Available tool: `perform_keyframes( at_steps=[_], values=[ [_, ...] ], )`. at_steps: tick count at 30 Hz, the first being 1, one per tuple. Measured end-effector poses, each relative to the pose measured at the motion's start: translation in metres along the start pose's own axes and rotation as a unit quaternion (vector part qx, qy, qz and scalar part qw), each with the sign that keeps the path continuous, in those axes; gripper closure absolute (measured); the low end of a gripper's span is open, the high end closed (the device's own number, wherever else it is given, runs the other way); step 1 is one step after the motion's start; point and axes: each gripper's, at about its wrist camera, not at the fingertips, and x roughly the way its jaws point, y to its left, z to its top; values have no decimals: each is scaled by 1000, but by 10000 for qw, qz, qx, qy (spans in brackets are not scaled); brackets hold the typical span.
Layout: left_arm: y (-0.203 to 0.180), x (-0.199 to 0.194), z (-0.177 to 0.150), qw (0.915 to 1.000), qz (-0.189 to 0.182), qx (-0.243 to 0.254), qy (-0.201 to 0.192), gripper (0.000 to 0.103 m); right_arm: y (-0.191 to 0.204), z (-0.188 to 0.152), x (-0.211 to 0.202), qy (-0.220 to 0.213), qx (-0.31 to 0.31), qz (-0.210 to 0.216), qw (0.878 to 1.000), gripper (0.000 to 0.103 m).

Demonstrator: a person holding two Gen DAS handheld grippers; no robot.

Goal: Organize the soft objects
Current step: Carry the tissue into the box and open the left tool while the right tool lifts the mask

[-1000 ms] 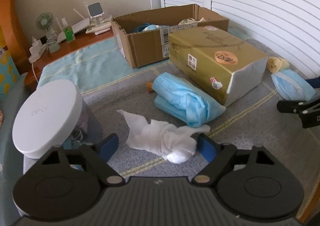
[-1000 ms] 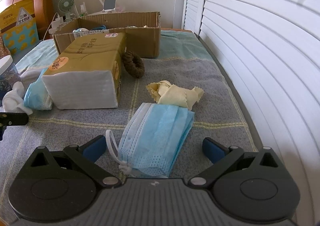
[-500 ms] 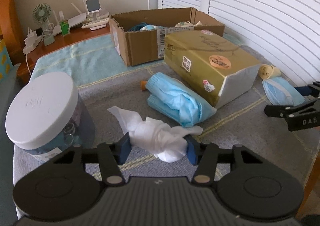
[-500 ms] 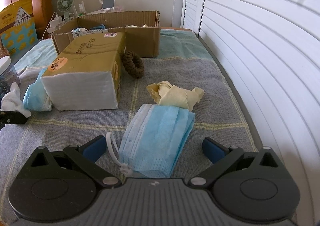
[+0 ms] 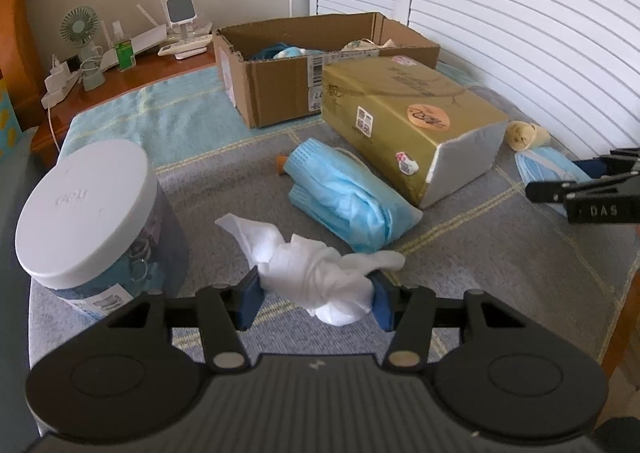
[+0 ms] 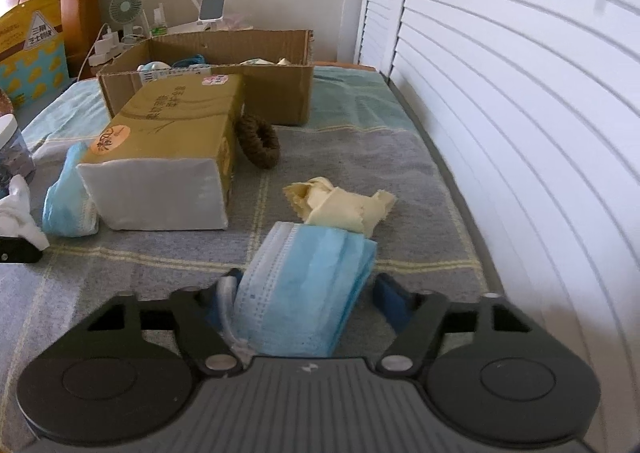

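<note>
The left gripper (image 5: 316, 299) pinches a crumpled white cloth (image 5: 316, 273) on the near blanket (image 5: 480, 265); the right gripper (image 6: 306, 307), jaws just closing, straddles a blue mask (image 6: 304, 285) without clamping. Either loose bundle could slip before reaching the far cardboard box (image 5: 280, 89).
</note>
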Motion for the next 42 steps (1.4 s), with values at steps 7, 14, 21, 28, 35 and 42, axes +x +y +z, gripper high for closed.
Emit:
perform_keyframes(
  at_steps=[7, 14, 21, 28, 35, 42],
  values=[
    [-4, -13, -3, 9999, -81, 125, -1, 51, -2, -2, -13, -2, -77, 114, 9999, 53],
    [-9, -28, -3, 9995, -155, 266, -58, 51, -3, -4, -27, 30, -239, 241, 9994, 58],
    [-12, -39, 0, 9992, -300, 241, -140, 51, -2, 0, -45, -128, -326, 340, 9988, 59],
    [-13, -45, 15, 9986, -430, 204, -239, 51, -3, 20, -63, -434, -370, 488, 9972, 59],
    [-12, -42, 57, 9980, -324, 257, -484, 51, -3, 37, -68, -681, -413, 591, 9951, 59],
    [-10, -28, 114, 9964, -265, 343, -733, 51, -4, 50, -67, -872, -441, 678, 9929, 59]
  ],
)
